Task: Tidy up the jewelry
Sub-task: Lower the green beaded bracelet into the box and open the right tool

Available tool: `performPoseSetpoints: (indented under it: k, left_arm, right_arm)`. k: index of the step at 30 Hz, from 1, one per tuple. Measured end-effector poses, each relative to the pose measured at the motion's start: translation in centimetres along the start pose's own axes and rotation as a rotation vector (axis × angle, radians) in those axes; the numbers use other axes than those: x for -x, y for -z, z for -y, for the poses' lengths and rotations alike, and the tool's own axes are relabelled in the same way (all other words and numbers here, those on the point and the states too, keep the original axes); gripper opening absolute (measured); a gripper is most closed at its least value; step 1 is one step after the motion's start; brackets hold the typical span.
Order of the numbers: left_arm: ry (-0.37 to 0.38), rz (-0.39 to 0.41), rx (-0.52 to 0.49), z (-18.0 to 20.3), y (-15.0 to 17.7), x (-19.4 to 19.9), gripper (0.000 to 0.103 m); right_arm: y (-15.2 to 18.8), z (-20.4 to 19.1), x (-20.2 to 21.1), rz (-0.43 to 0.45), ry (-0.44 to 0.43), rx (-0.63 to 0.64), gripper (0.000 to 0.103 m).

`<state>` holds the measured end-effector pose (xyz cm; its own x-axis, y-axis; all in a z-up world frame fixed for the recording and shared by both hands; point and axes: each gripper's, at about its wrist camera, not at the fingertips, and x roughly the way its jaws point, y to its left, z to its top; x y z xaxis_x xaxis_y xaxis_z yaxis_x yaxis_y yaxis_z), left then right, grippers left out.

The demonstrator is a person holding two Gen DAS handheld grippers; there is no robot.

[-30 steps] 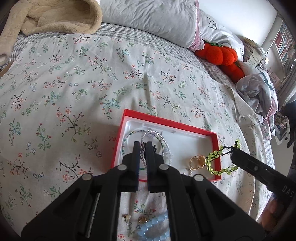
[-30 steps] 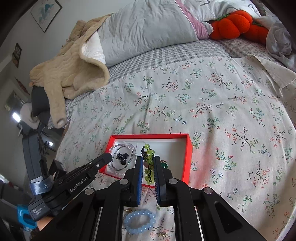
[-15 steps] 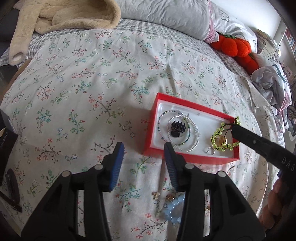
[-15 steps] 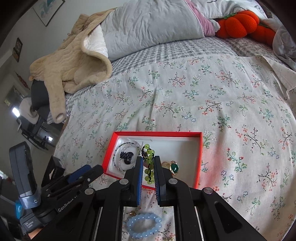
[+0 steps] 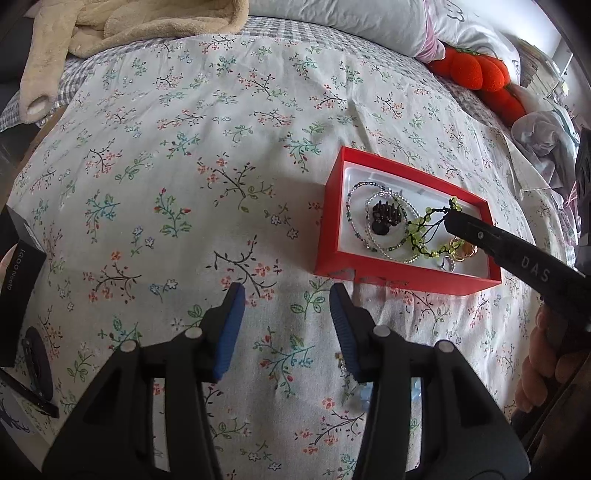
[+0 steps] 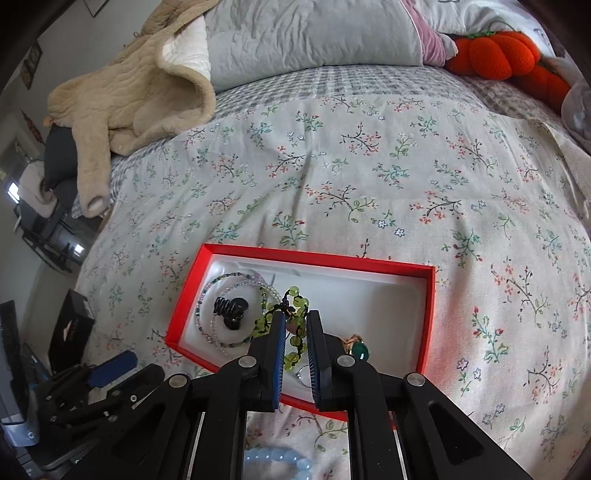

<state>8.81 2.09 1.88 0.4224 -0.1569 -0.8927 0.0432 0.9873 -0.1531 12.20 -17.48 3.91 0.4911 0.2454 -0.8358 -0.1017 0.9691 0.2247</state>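
Observation:
A red box with a white lining lies on the floral bedspread; it also shows in the right wrist view. Inside are thin beaded bracelets, a black hair claw, gold rings and a green-stone ring. My right gripper is shut on a green bead bracelet, whose loop rests low in the box. My left gripper is open and empty, on the near left of the box. A pale blue bead bracelet lies on the bed in front of the box.
A beige fleece robe and grey pillows lie at the head of the bed, with orange pumpkin cushions at the right. A black box sits at the bed's left edge. Small earrings lie near the blue bracelet.
My left gripper opened, let go of the hair claw in the box and drew back to the left. My right gripper lowered the green bracelet into the box, still shut on it.

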Motion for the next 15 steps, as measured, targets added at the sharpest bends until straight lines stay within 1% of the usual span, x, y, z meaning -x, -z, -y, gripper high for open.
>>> performPoseSetpoints:
  k: [2,3,5,7,11,12,13,15]
  left_arm:
    - [0.002,-0.001,0.000,0.1,0.0,0.0,0.050]
    - [0.003,-0.001,-0.001,0.2,0.0,0.0,0.051]
    - [0.005,0.000,-0.007,0.5,-0.1,0.0,0.055]
    - [0.004,0.003,-0.014,0.7,0.0,0.0,0.057]
    - [-0.001,0.003,-0.033,1.1,0.5,0.2,0.060]
    - [-0.003,0.003,-0.040,1.2,0.7,0.3,0.062]
    - [-0.006,0.004,-0.049,1.3,0.9,0.3,0.064]
    - [-0.019,0.004,-0.070,1.5,1.3,0.3,0.065]
  right_arm:
    - [0.0,-0.2,0.0,0.011,0.013,0.013,0.012]
    - [-0.1,-0.2,0.1,0.017,0.015,0.017,0.012]
    - [-0.2,-0.4,0.2,0.027,0.026,0.024,0.015]
    - [-0.3,-0.7,0.4,0.034,0.039,0.033,0.016]
    - [0.2,-0.7,1.8,0.038,0.022,0.028,0.021]
    - [0.5,-0.7,2.3,0.040,0.022,0.037,0.022]
    - [0.8,-0.8,2.8,0.042,0.026,0.048,0.026]
    - [1.4,-0.8,3.6,0.038,0.035,0.056,0.044]
